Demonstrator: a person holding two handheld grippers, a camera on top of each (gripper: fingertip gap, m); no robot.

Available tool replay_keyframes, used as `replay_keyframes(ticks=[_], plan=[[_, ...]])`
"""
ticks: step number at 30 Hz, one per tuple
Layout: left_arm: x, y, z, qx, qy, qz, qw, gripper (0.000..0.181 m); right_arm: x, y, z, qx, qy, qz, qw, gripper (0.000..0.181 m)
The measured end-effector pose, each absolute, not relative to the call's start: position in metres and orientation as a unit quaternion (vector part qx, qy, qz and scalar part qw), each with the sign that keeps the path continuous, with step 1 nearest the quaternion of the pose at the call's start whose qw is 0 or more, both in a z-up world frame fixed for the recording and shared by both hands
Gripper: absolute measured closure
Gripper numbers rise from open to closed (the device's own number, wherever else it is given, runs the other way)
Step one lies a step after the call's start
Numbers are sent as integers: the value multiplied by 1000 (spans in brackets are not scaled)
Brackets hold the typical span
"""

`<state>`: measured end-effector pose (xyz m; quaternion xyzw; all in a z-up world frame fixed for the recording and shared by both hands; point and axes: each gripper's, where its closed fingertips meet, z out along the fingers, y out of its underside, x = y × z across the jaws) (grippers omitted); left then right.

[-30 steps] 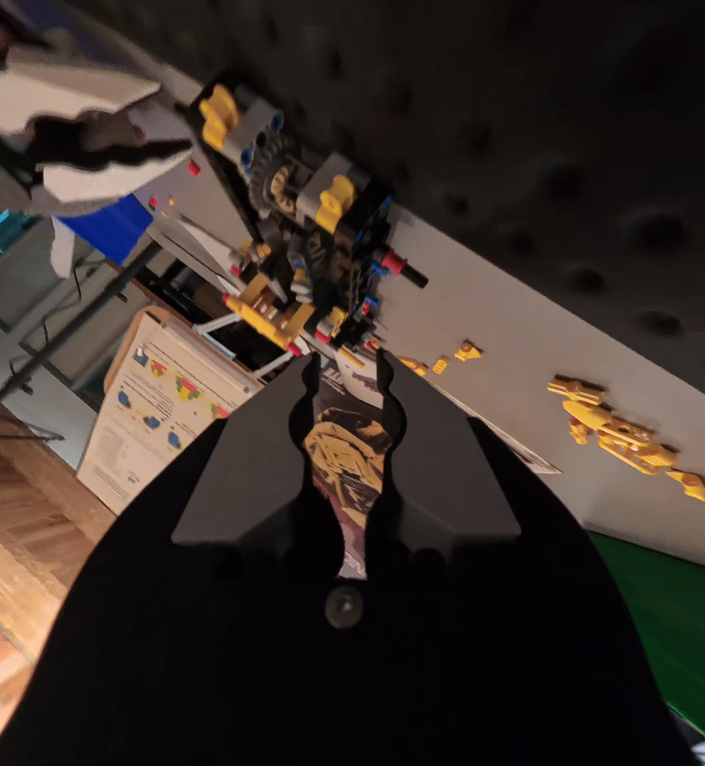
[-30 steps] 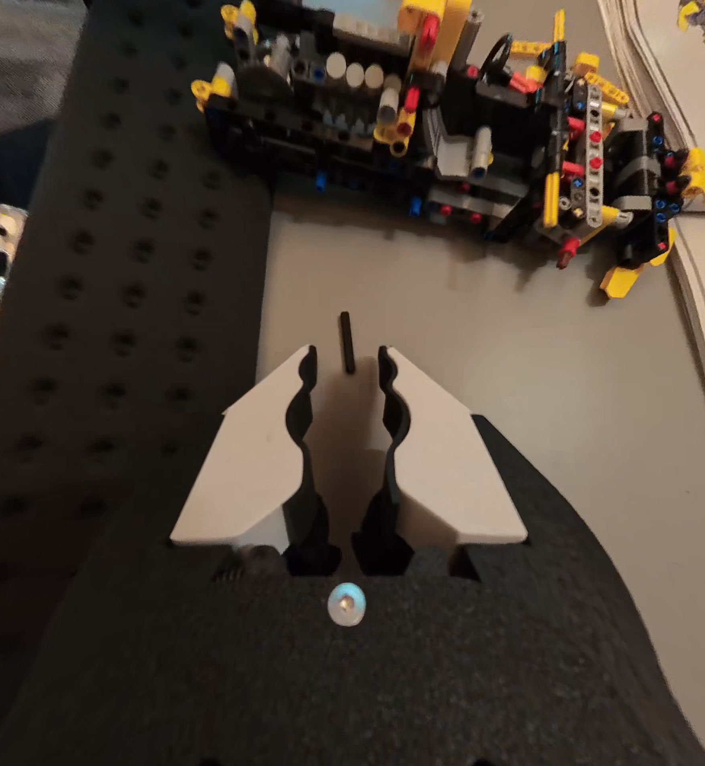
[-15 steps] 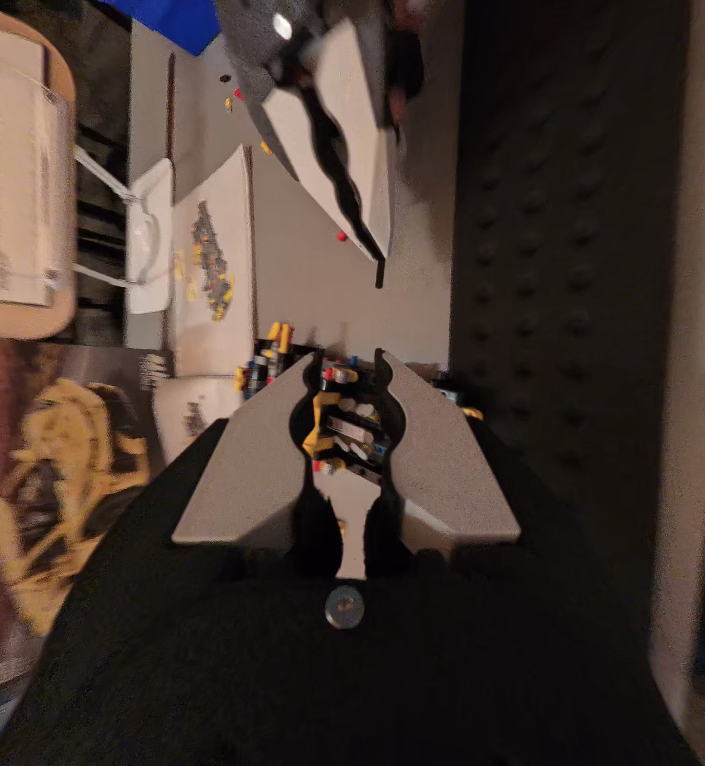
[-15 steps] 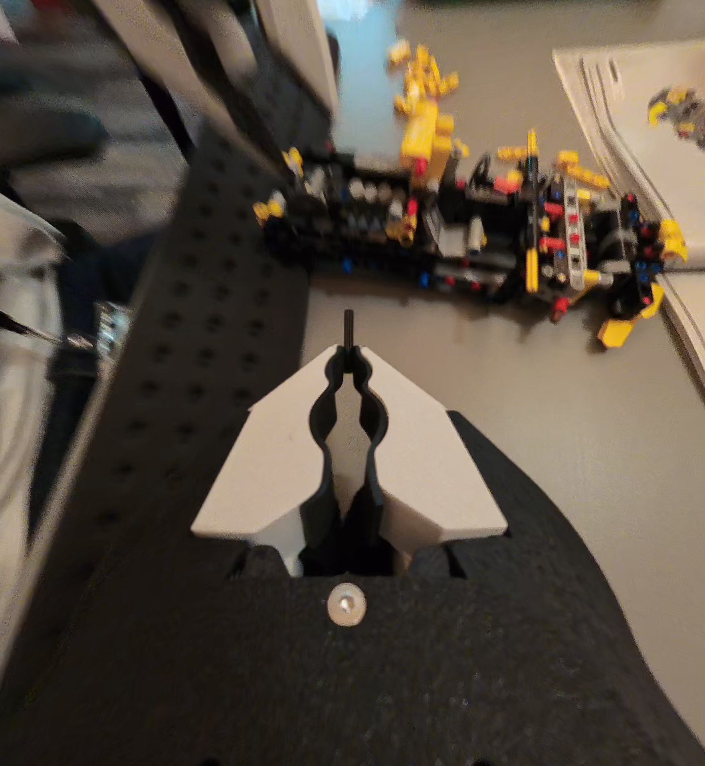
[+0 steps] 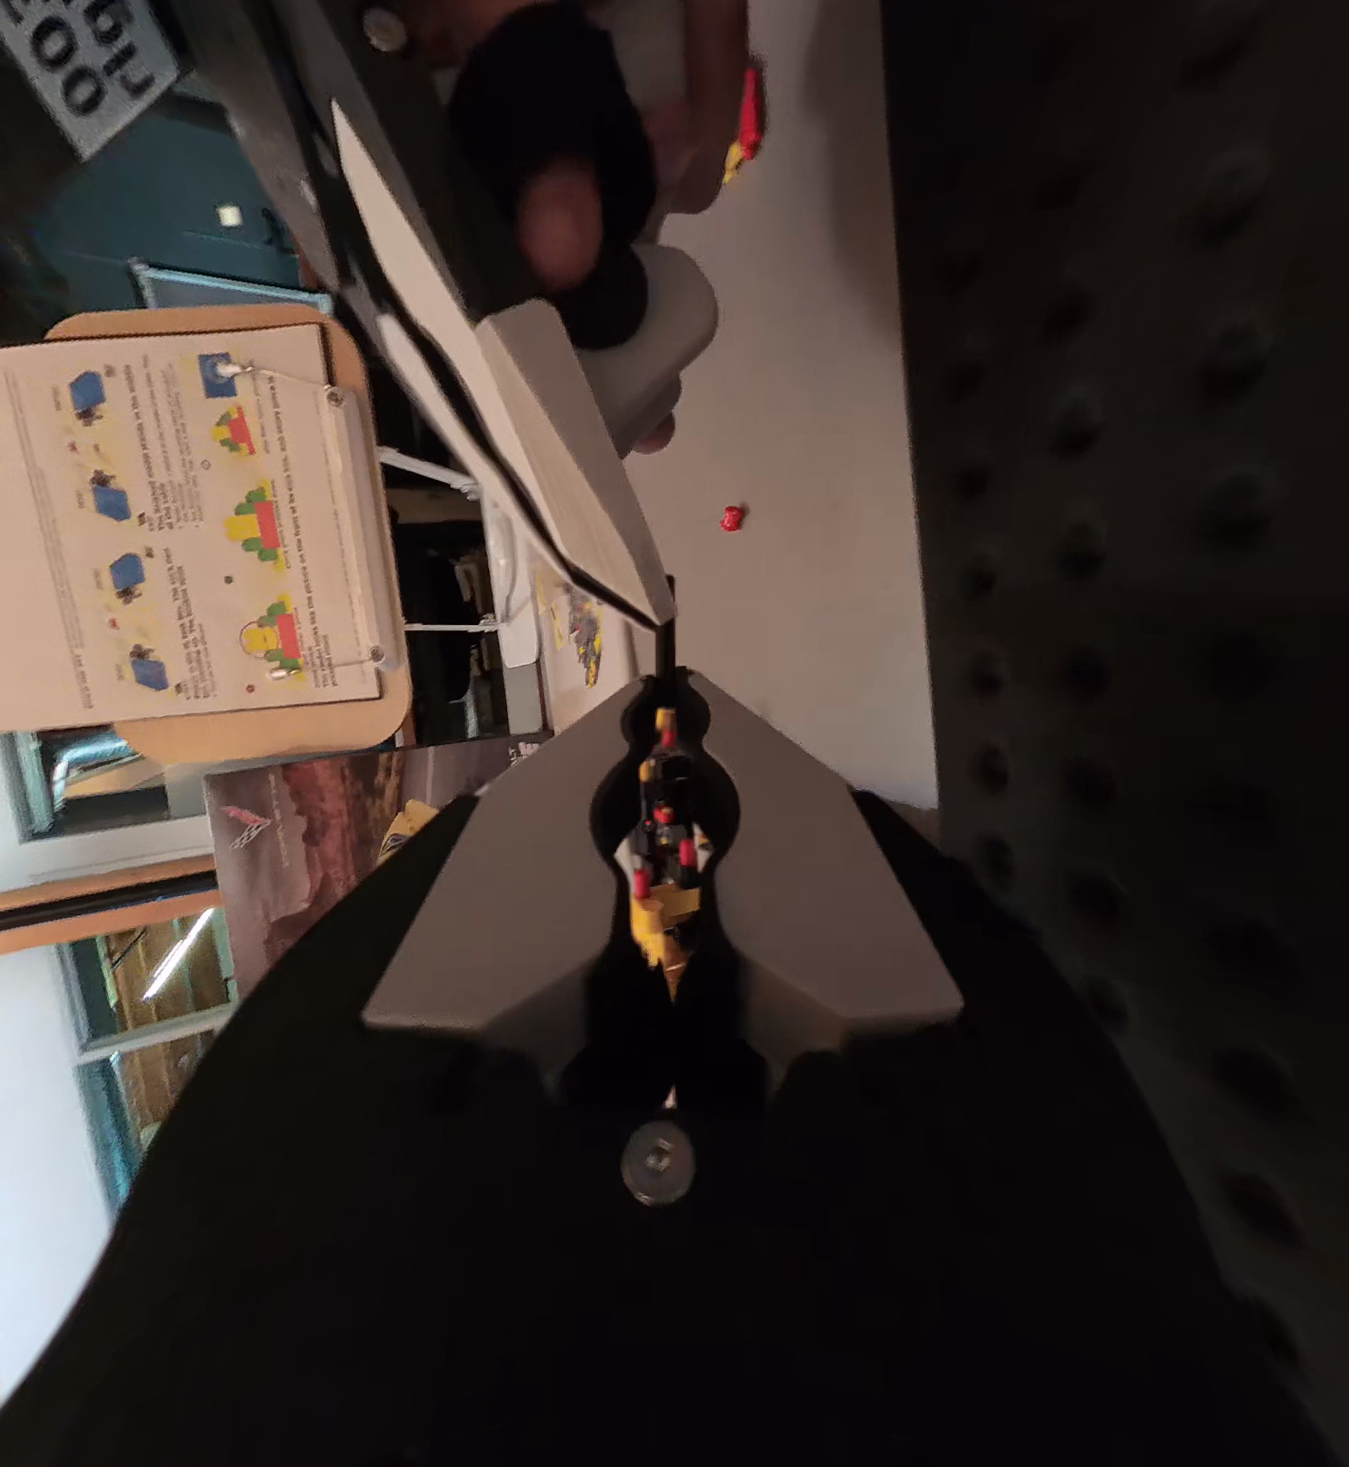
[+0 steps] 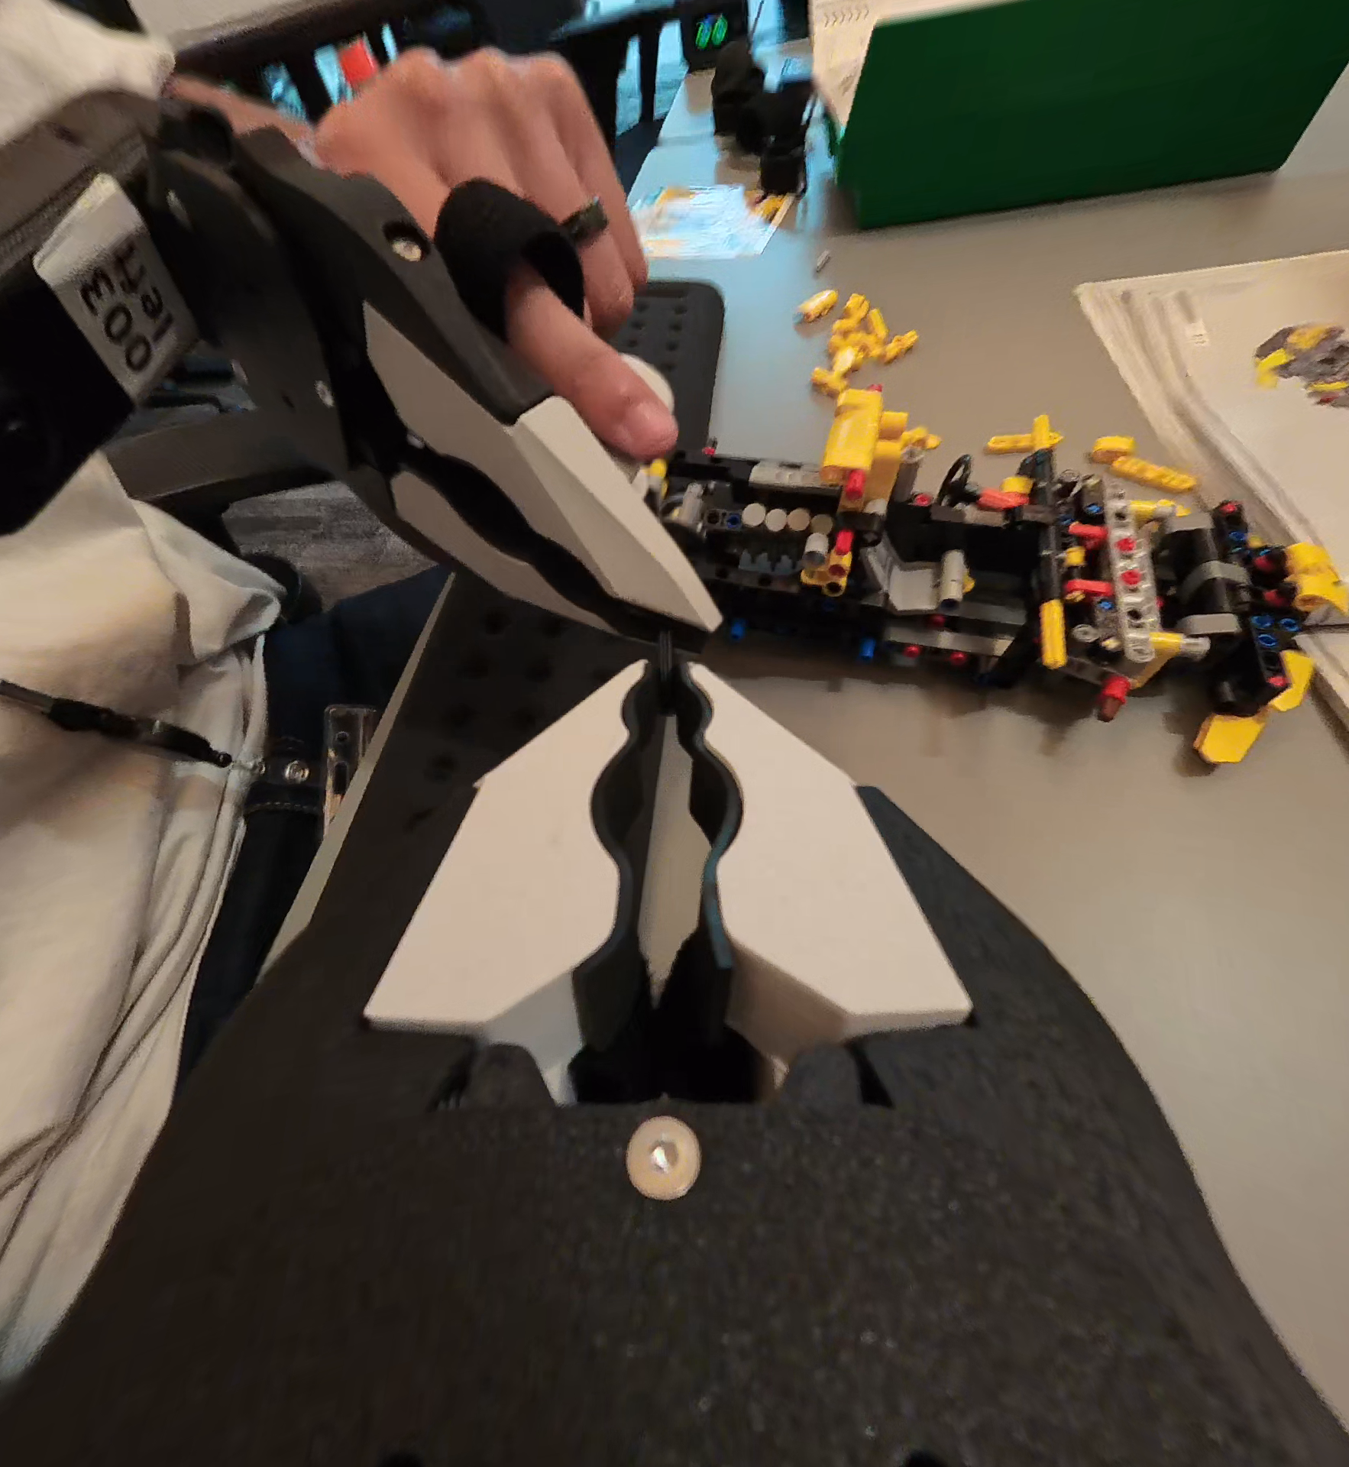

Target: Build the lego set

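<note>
The right gripper point(image 6: 667, 683), white-fingered on a black body, points forward over the grey table point(image 6: 1052, 913) with its tips pinched on one end of a thin black lego axle point(image 6: 665, 655). The left gripper point(image 6: 691, 623), held by a bare hand point(image 6: 489, 159) with a black finger strap, slants down from the upper left, and its narrowed tips meet the axle's other end, so the rod bridges both pairs of tips. The long black, grey and yellow lego vehicle chassis point(image 6: 973, 556) lies on the table just beyond them, with loose yellow lego pieces point(image 6: 862, 341) behind it and open white instruction booklets point(image 6: 1251, 413) at its right end.
</note>
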<state>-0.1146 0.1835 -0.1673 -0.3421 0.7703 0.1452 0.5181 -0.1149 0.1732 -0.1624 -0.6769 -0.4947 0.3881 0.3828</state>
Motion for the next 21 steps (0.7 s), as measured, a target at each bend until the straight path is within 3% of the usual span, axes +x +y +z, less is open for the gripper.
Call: replay_keyframes(ticks=[2,4,10,21], plan=[[-114,190,-155,-352,741,152,551,177,-114,180,-148,-664,-468,402,423,178],[-114,195,-143,-377,708,143,579,178,-113,186,-136,-654,-437,423,451,162],[-105,197,-128,-416,656,121,618,178,-113,191,-123,-633,-407,446,485,174],[-89,197,-110,-431,625,107,642,178,-101,189,-102,-607,-368,504,492,178]])
